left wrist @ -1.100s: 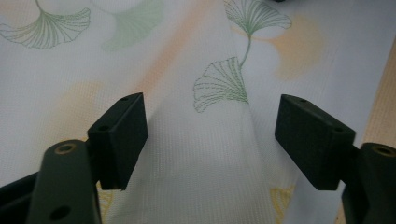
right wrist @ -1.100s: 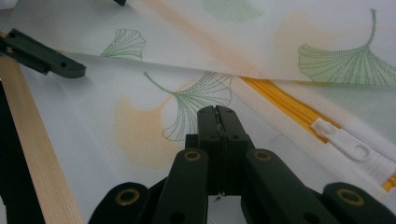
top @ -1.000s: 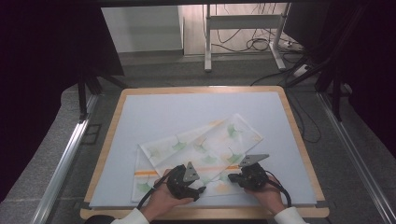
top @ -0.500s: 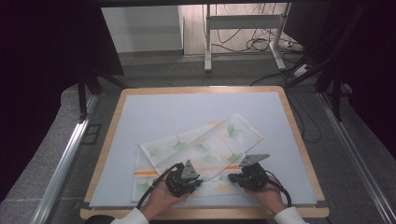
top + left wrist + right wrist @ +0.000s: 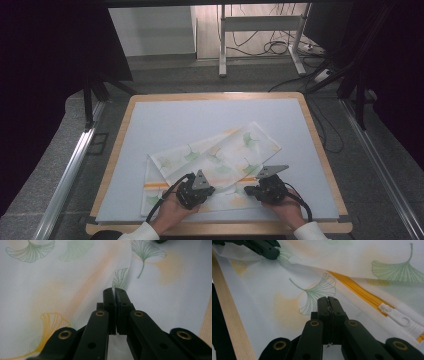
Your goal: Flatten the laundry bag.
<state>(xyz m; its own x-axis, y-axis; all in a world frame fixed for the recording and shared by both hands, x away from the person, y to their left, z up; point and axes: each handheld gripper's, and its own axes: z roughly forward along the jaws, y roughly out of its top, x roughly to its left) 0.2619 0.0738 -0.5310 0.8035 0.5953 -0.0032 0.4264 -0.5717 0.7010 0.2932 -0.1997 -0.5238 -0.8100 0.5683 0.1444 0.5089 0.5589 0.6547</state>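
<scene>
left gripper (image 5: 199, 186) sits at about 7 o'clock on the table (image 5: 150, 120), held in the left hand (image 5: 172, 212). its jaws have just been closing and now stand pressed together; in the left gripper view (image 5: 115, 292) the tips meet right at a raised fold of the mesh bag (image 5: 62, 285), cloth running under and to 12 o'clock of them, but whether a layer is actually pinched between the pads i can't tell. the bag (image 5: 215, 160) is white mesh with green and orange ginkgo leaf print, lying flat across the near-centre of the table, slanting from 7 o'clock up toward 2 o'clock, its near edge under both grippers. right gripper (image 5: 257, 189) at about 5 o'clock, in the right hand (image 5: 287, 210), jaws also narrow, closed down on a thin layer of the mesh in the right gripper view (image 5: 328, 301). from those tips, the orange zipper (image 5: 352, 291) runs at 1 to 3 o'clock with the white zipper pull (image 5: 398, 316) at 3 o'clock, close but not touching. the left gripper's jaw tips (image 5: 270, 253) show at 10 o'clock, resting on the same bag.
</scene>
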